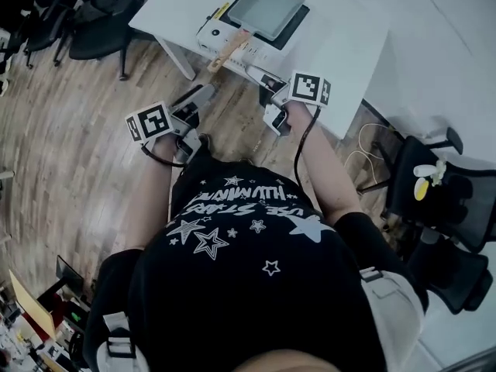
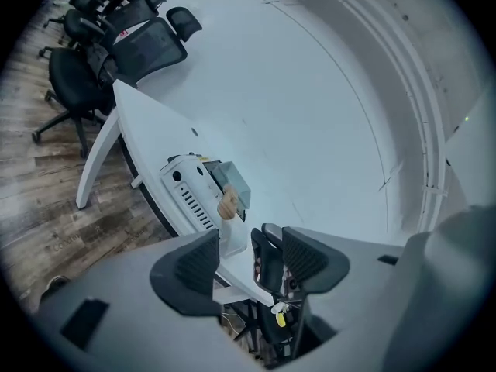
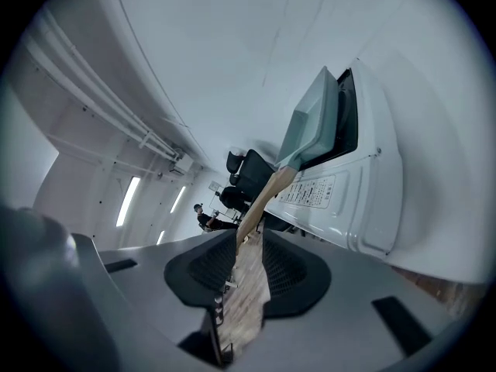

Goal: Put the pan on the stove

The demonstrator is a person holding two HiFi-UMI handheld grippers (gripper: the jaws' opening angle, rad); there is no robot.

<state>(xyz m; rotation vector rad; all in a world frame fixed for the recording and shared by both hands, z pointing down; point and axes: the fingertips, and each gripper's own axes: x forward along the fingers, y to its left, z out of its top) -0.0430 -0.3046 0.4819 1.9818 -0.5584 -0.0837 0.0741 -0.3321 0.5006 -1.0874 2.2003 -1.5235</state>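
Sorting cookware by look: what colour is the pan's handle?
Pale tan wood: the handle of the rectangular grey-green pan, clearest in the head view.

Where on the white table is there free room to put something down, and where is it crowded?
Free: the wide patch of table between the stove and the table's right edge, and a smaller patch between the stove and the left edge. Crowded: the near edge by the stove, where the handle of the pan sticks out between the right tongs.

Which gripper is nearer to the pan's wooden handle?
The right gripper, at the table edge just beside the handle; the left gripper hangs farther off, over the floor.
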